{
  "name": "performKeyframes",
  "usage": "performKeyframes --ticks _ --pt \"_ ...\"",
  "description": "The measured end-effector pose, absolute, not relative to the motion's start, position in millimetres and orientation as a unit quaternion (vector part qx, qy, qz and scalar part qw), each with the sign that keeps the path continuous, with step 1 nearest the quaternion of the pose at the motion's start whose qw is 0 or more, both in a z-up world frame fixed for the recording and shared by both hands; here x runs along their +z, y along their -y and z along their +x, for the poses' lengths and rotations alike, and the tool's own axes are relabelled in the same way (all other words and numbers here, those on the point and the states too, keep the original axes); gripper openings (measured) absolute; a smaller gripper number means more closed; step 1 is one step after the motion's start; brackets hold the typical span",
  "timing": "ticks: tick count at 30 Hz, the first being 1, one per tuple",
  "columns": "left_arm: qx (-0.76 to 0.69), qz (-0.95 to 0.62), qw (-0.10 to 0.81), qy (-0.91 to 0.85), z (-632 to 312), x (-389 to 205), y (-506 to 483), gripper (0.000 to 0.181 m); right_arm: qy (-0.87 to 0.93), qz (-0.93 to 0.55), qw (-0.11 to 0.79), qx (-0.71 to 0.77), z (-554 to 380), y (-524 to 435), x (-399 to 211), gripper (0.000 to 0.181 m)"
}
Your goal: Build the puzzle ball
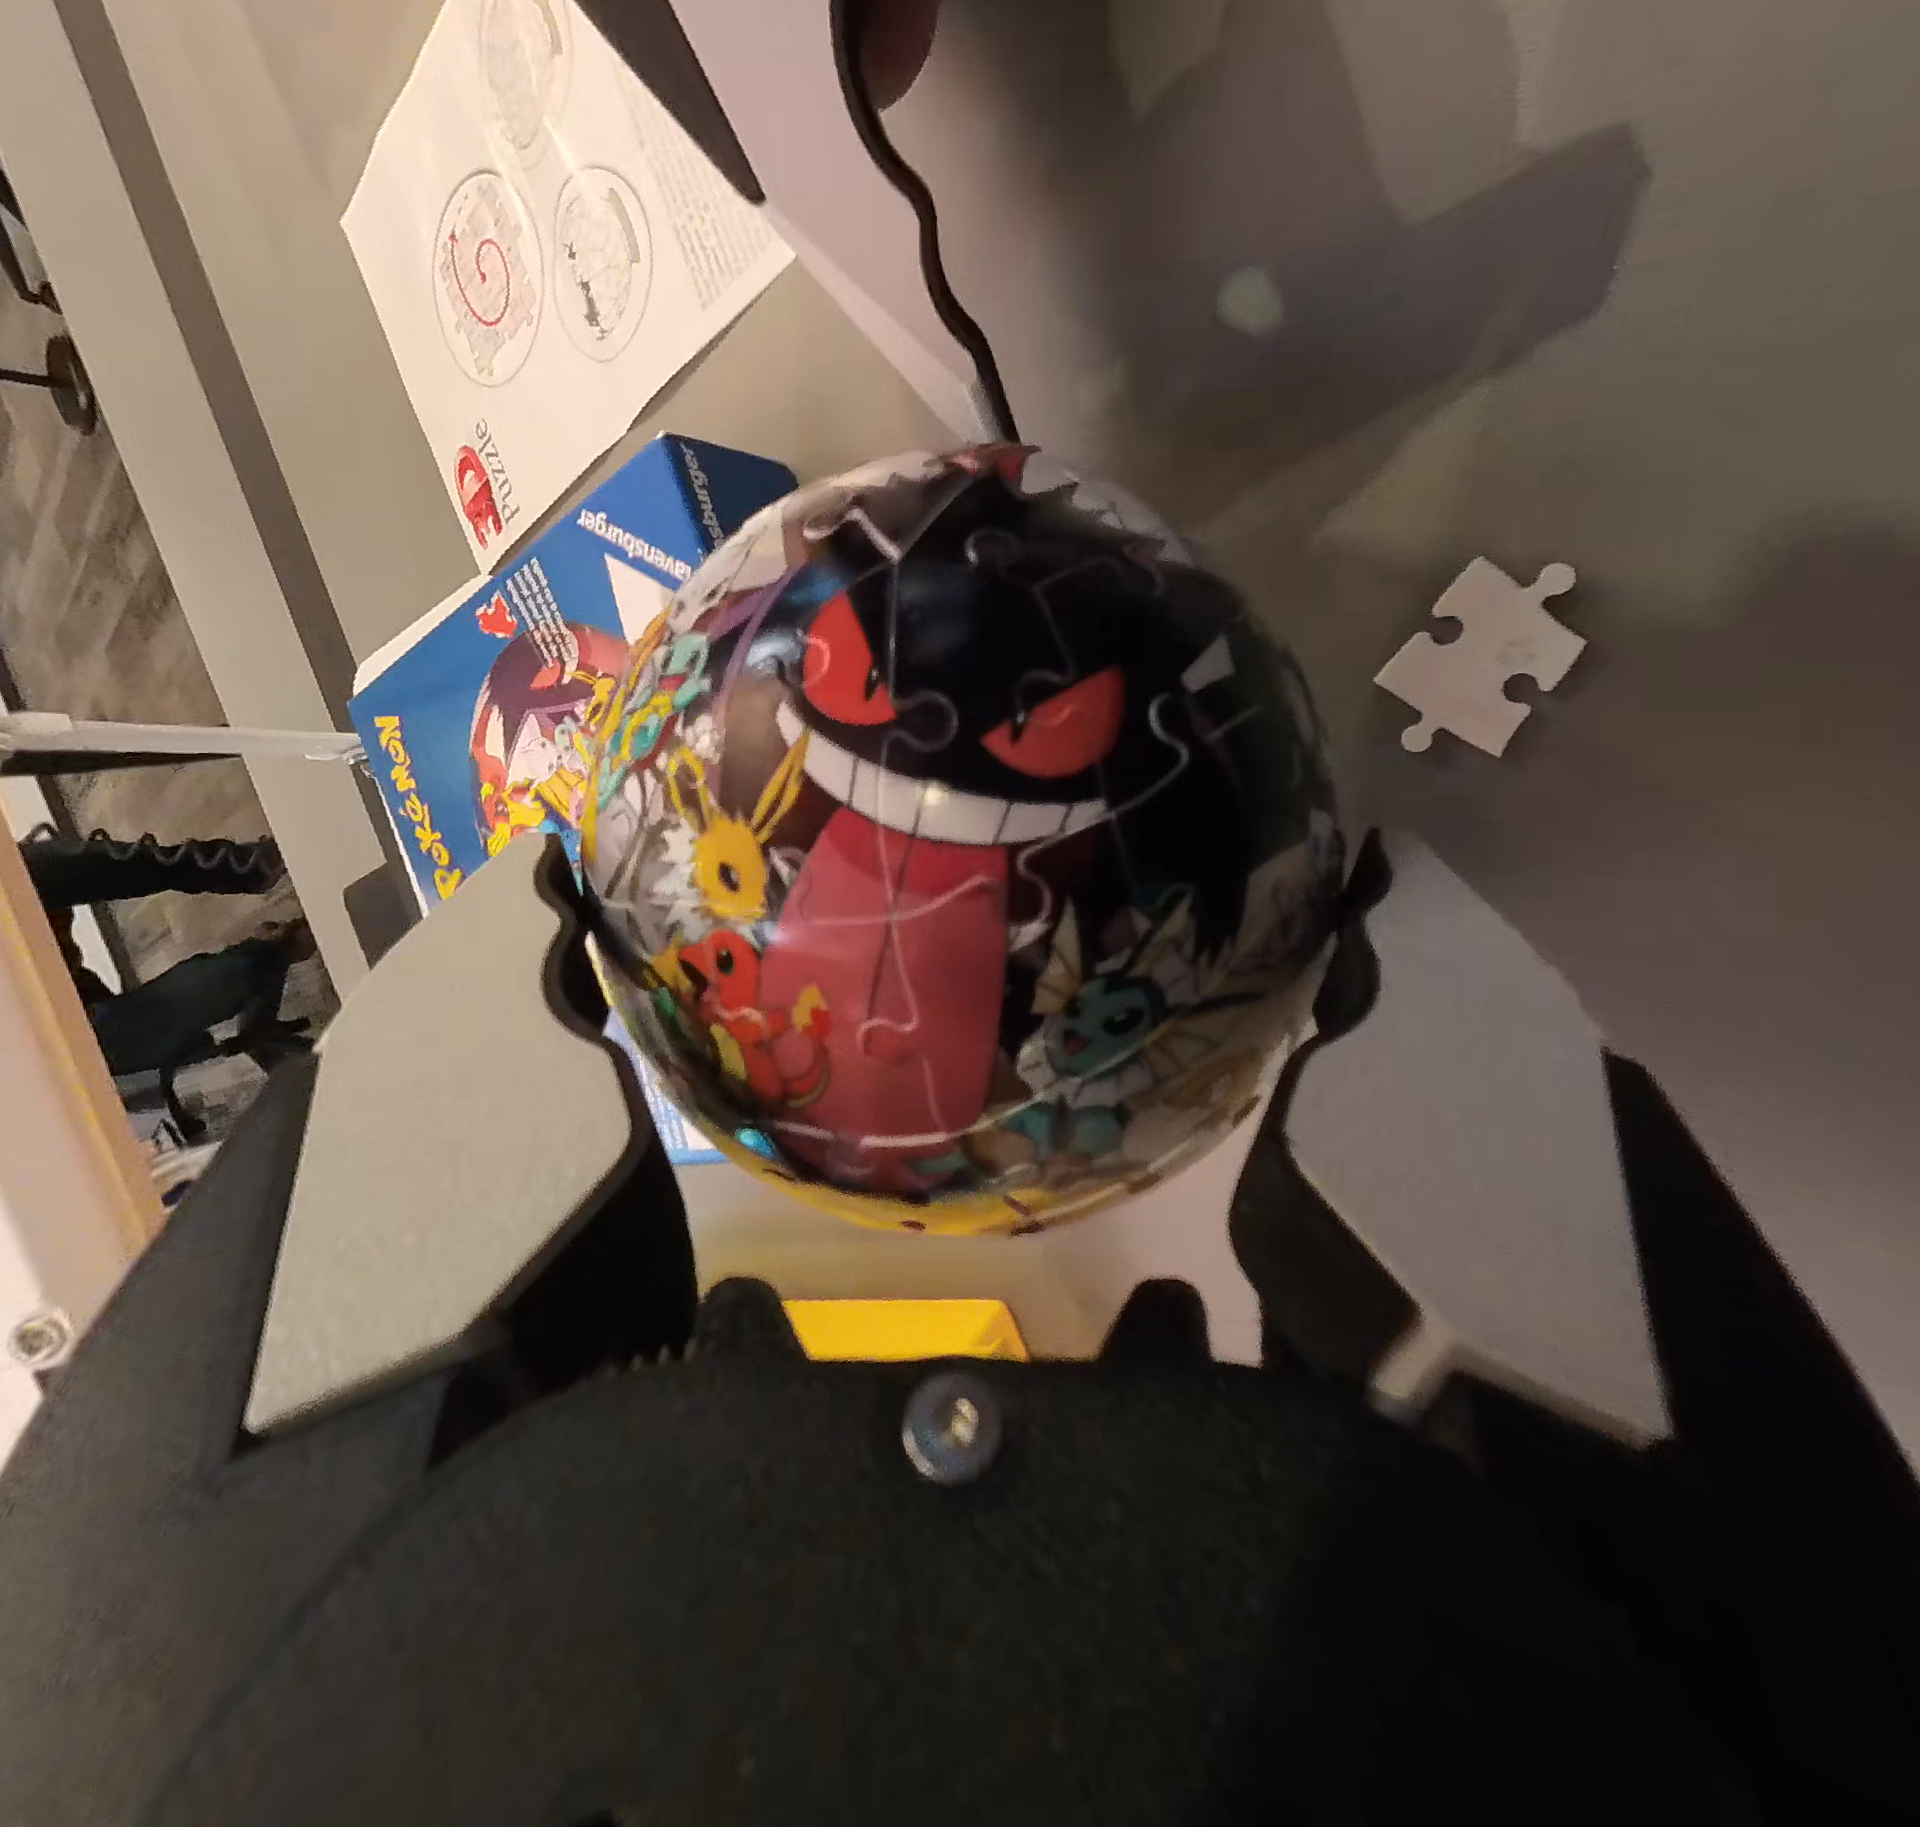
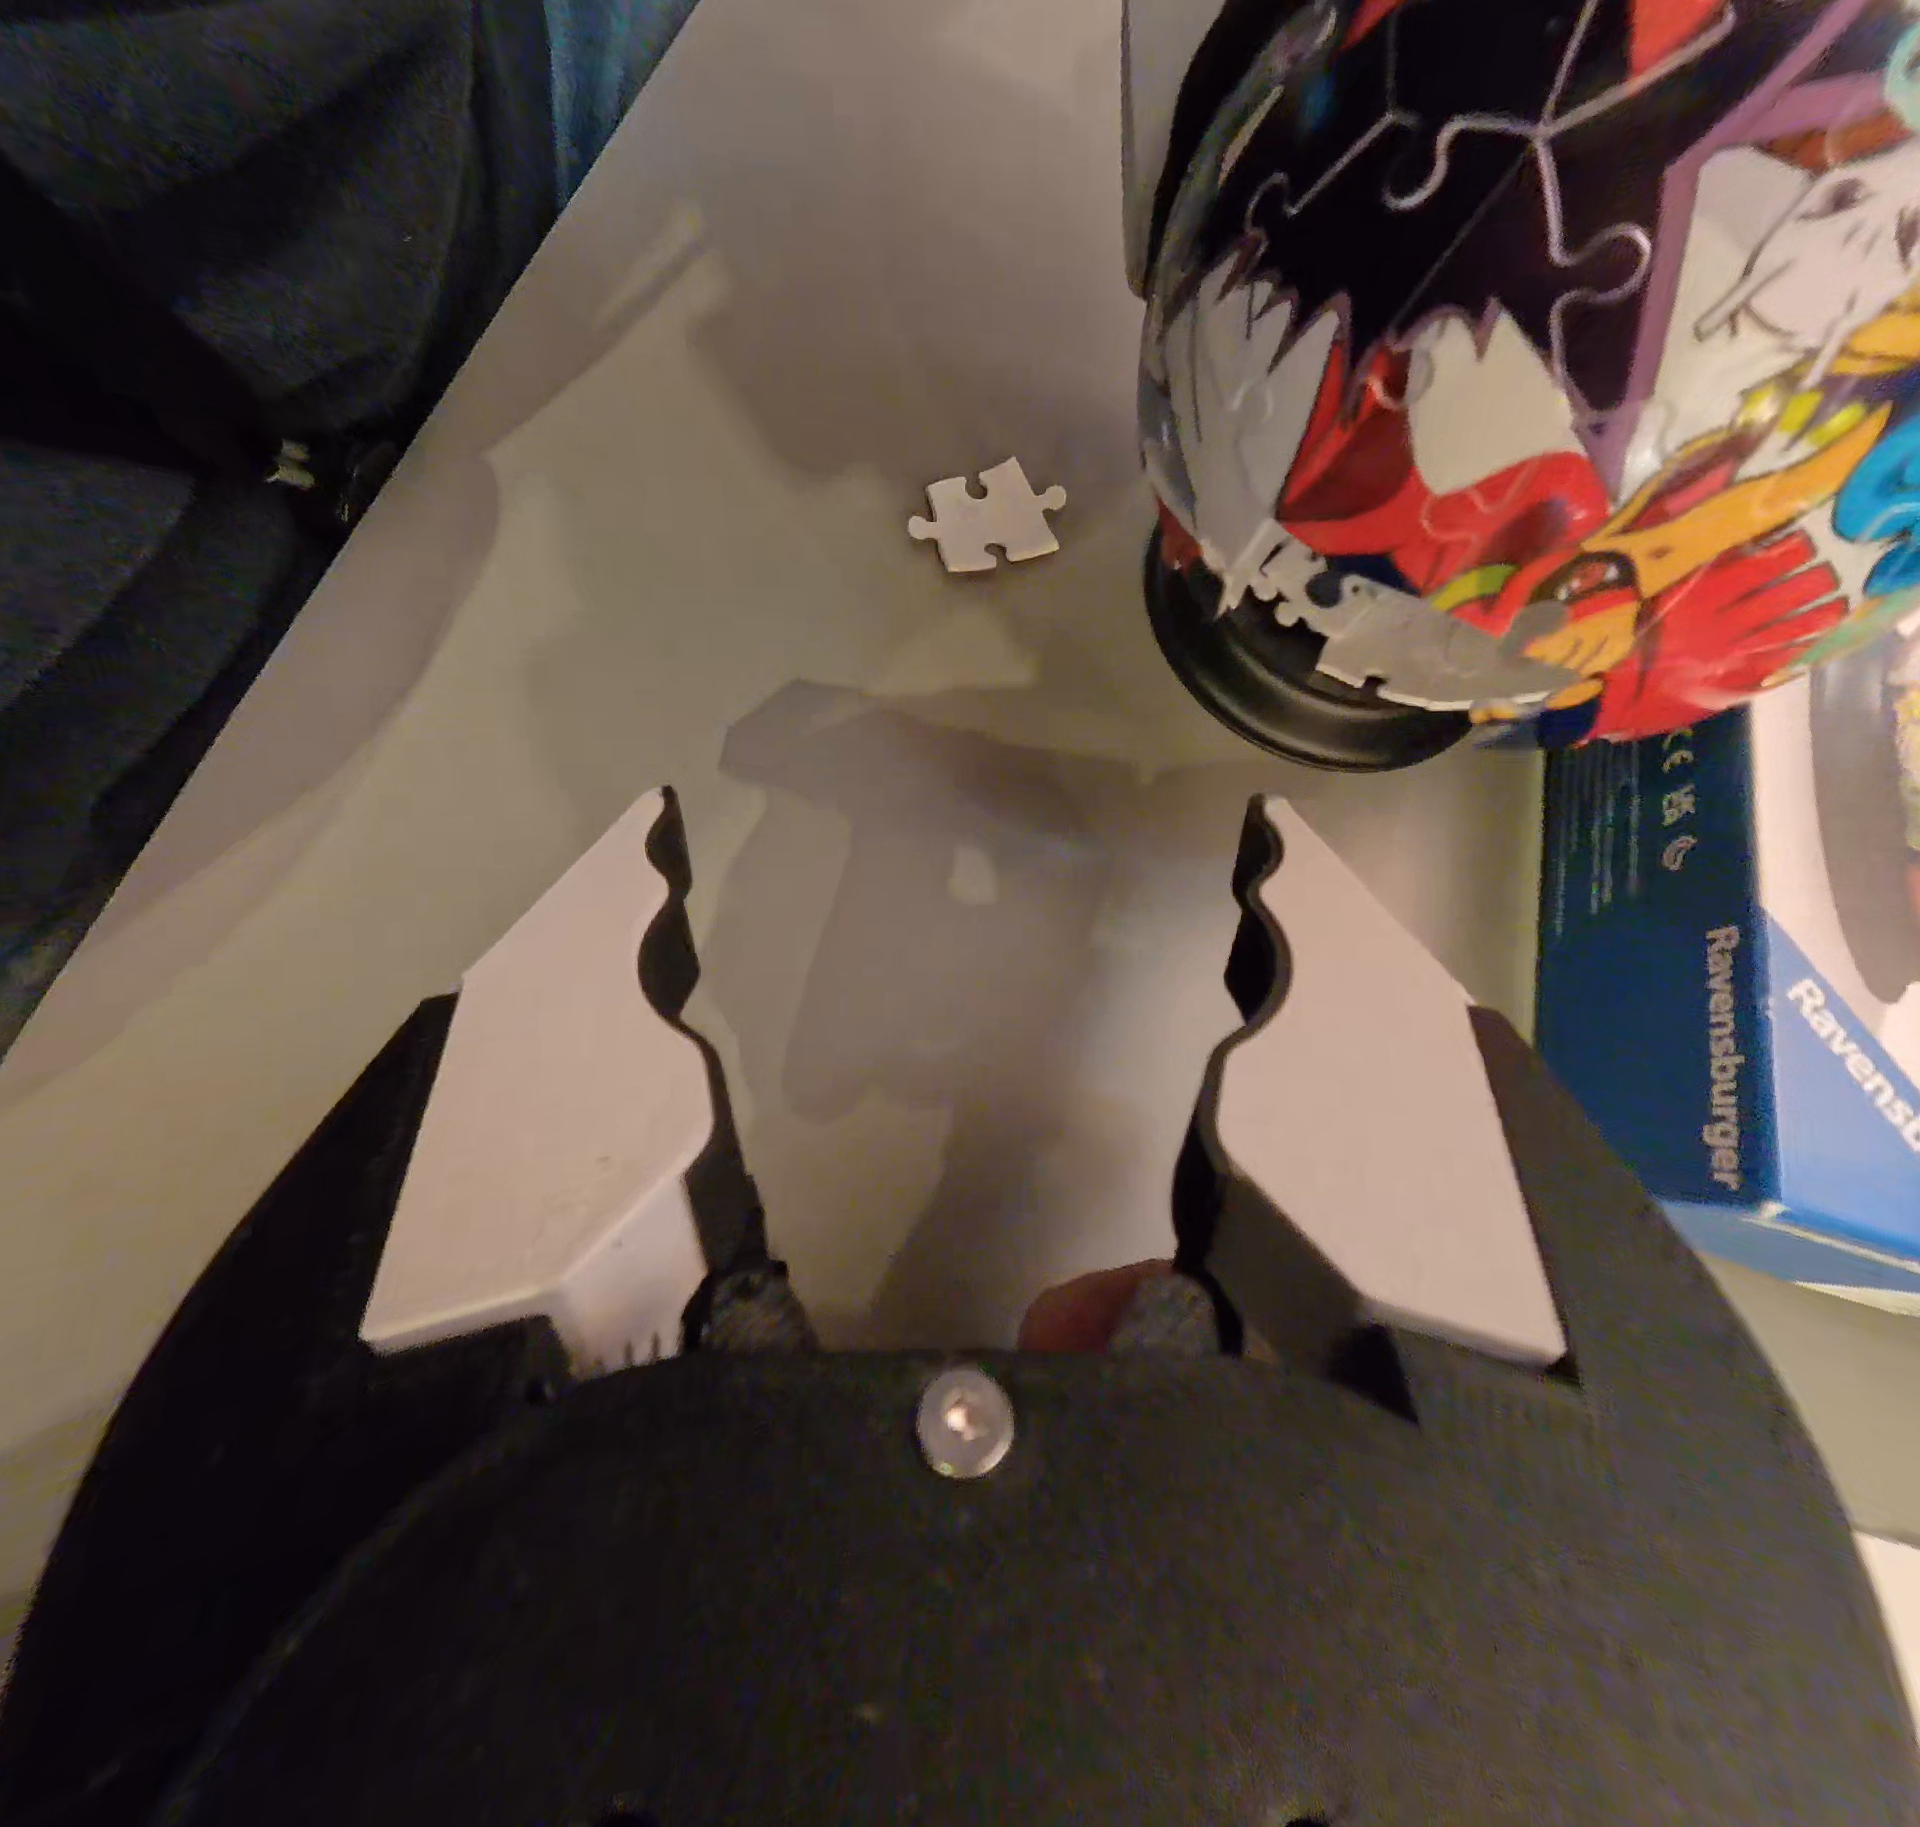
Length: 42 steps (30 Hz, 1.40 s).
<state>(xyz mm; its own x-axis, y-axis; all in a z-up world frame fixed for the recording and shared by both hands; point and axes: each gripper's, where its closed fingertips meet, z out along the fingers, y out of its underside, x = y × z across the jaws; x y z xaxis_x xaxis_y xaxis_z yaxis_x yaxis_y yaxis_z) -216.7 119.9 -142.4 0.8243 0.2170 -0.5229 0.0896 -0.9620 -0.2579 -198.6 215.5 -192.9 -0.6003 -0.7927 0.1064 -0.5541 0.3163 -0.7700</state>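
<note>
The puzzle ball is a glossy, colourful sphere of cartoon creatures. My left gripper is shut on it, one finger on each side, and holds it above the white table. In the right wrist view the ball fills the upper right. It has a jagged gap with a dark round rim at its lower end. One loose piece lies white side up on the table, also in the left wrist view. My right gripper is open and empty, short of the piece.
A blue puzzle box lies beside the ball, also in the right wrist view. A white instruction sheet lies beyond it. The table edge runs along the left, with a person's dark clothing past it. The loose piece lies around 6 cm away from my left fingertips.
</note>
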Motion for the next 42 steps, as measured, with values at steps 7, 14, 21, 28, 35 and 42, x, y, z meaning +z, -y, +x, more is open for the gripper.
performKeyframes --ticks 7,14,21,28,35,42 --pt "0.296 -0.937 0.161 0.095 -214.2 -143.9 -118.6 0.134 -0.775 -0.454 0.112 -0.424 -190.5 -208.7 -197.7 0.106" --pt "0.298 -0.921 0.225 0.113 -214.3 -141.9 -120.2 0.134 -0.763 -0.47 0.089 -0.434 -182.0 -198.6 -199.1 0.113" --pt "0.306 -0.909 0.256 0.118 -213.8 -140.8 -121.3 0.134 -0.765 -0.478 0.101 -0.421 -178.1 -186.6 -201.4 0.122" --pt "0.304 -0.905 0.276 0.115 -213.0 -140.1 -121.7 0.134 -0.776 -0.483 0.136 -0.382 -176.3 -179.2 -207.8 0.123" --pt "0.308 -0.893 0.305 0.117 -212.4 -139.0 -122.0 0.134 -0.78 -0.489 0.157 -0.358 -170.5 -175.6 -211.7 0.123" --pt "0.318 -0.883 0.325 0.118 -210.6 -137.8 -120.9 0.134 -0.784 -0.492 0.168 -0.34 -166.7 -173.7 -214.3 0.124"
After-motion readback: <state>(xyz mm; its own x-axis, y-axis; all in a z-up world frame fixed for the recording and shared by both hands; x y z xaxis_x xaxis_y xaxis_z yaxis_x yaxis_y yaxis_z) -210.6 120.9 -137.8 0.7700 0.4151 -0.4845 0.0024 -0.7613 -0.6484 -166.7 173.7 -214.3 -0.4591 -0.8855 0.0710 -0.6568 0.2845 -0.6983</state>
